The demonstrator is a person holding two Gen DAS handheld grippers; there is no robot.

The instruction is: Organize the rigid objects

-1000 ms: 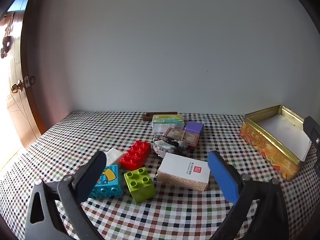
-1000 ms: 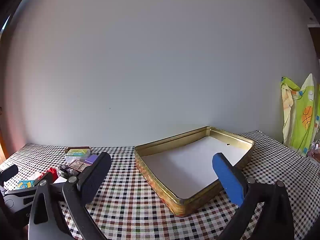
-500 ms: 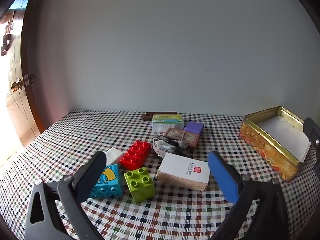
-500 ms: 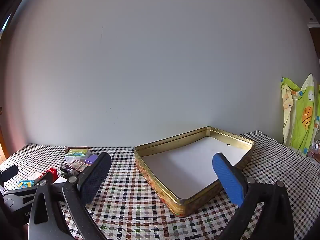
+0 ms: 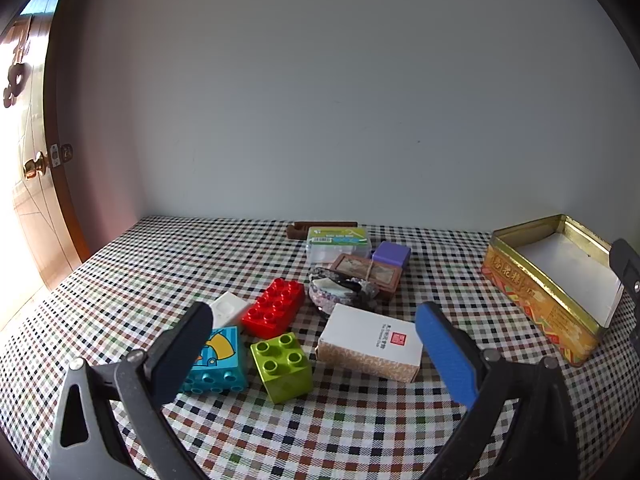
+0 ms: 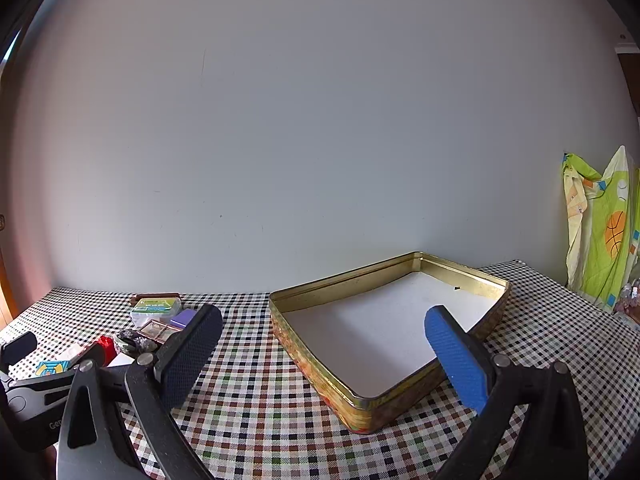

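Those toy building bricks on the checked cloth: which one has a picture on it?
The blue brick, nearest the left gripper's dark finger. The red brick and green brick are plain.

The left gripper [image 5: 312,344] is held low with its two fingers spread wide, nothing between them. One finger carries a black pad [image 5: 182,354], the other a blue pad [image 5: 448,358]. The right gripper [image 6: 320,354] is likewise spread wide and empty, with a black pad [image 6: 192,354] on its left finger and a blue pad [image 6: 456,360] on the right one. In the right wrist view, the left gripper's black frame shows at the lower left edge, so the two are held side by side.
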